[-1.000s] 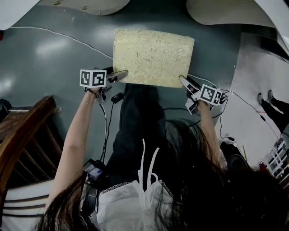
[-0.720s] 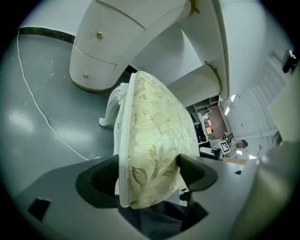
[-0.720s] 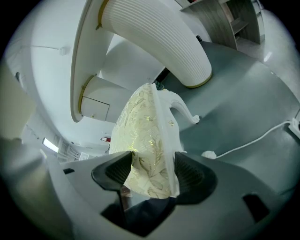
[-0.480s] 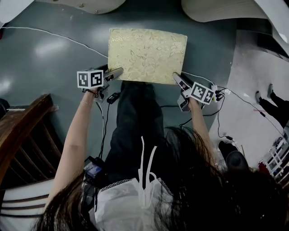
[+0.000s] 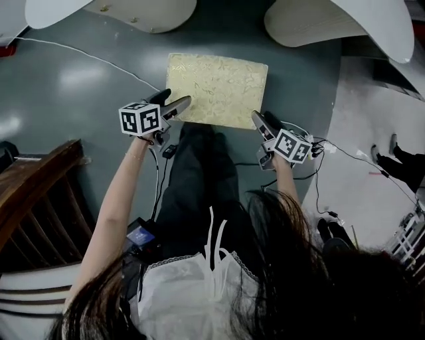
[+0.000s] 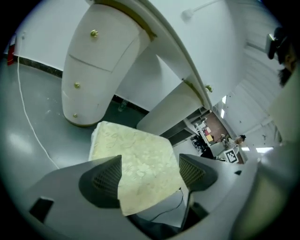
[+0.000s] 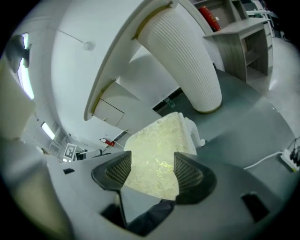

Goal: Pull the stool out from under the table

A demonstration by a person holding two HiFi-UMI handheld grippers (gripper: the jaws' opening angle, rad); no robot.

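Head view: the cream brocade stool (image 5: 216,89) stands on the grey floor (image 5: 80,80) in the upper centre of the frame, just below the white table (image 5: 345,20) and clear of its edge. The left claw (image 5: 174,101) has just been opening and gapes wide at the stool's near left corner, gripping nothing. The right claw (image 5: 261,119), also spread and empty, hovers at the near right corner.
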